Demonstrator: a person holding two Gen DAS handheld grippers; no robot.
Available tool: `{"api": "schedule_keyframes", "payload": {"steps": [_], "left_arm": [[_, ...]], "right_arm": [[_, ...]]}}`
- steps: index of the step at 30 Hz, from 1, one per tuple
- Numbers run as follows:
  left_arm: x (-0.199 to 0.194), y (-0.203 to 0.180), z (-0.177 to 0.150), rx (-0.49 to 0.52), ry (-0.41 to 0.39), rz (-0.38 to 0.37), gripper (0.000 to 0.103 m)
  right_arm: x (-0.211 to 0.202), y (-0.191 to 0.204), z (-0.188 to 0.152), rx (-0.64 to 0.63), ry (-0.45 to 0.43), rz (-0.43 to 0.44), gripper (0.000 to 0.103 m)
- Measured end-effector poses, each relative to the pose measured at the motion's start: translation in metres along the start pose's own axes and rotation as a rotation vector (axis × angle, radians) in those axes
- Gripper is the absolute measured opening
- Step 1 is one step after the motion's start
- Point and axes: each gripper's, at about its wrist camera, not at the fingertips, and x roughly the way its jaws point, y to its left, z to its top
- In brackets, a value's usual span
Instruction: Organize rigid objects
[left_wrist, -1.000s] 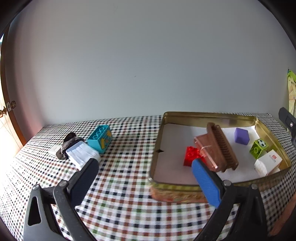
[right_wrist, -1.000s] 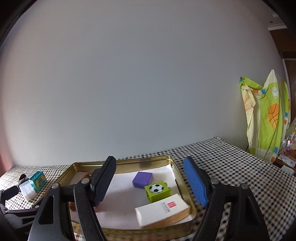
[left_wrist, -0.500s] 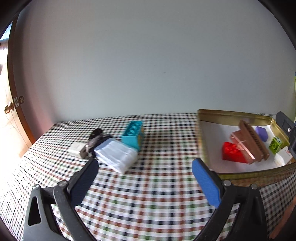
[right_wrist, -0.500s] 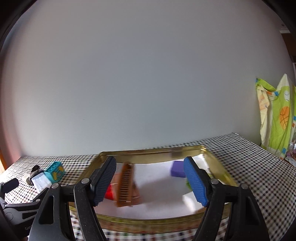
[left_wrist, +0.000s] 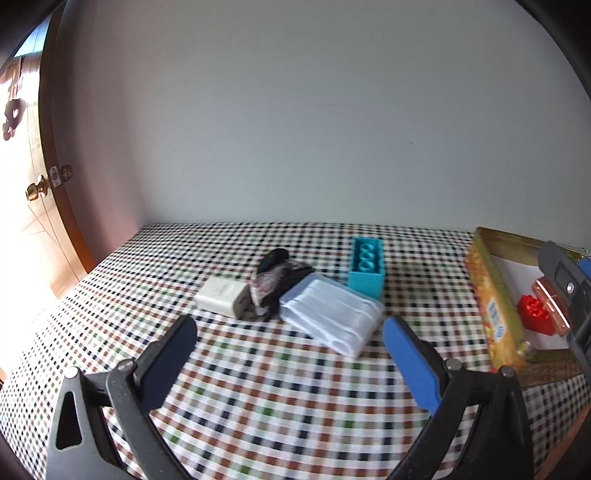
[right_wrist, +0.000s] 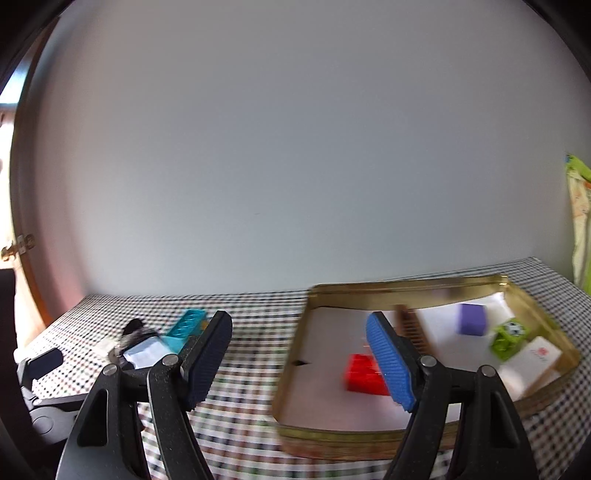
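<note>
Loose lot, still outside the gold tin (left_wrist: 495, 295): clear plastic case (left_wrist: 330, 314), teal brick (left_wrist: 366, 267) at its one o'clock, hair clip (left_wrist: 275, 282) and white charger (left_wrist: 221, 297) at nine. We hold left gripper (left_wrist: 288, 354) and right gripper (right_wrist: 299, 360) wide open, empty. Step, we judge: fetching; next, straddle the case and close.

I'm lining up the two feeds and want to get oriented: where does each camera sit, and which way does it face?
Left wrist: on the left gripper, low over the checked table, facing the clear packet, teal brick and wall; its own open fingers show.
Right wrist: on the right gripper, facing the gold tin and the red brick inside; own fingers show, left gripper at left edge.
Shared: teal brick, packet, tin, red brick.
</note>
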Motion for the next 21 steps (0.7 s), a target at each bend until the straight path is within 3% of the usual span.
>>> {"api": "schedule_keyframes", "payload": {"steps": [6, 15, 21], "left_arm": [[0.02, 0.038, 0.007, -0.018, 0.016, 0.059, 0.102], [0.042, 0.091, 0.011, -0.158, 0.082, 0.098, 0.102], [0.037, 0.116, 0.022, -0.106, 0.048, 0.134, 0.102]], "right_arm": [[0.022, 0.032, 0.0, -0.047, 0.082, 0.092, 0.077], [0.052, 0.065, -0.004, -0.063, 0.238, 0.205, 0.077], [0.076, 0.084, -0.011, -0.081, 0.339, 0.239, 0.077]]}}
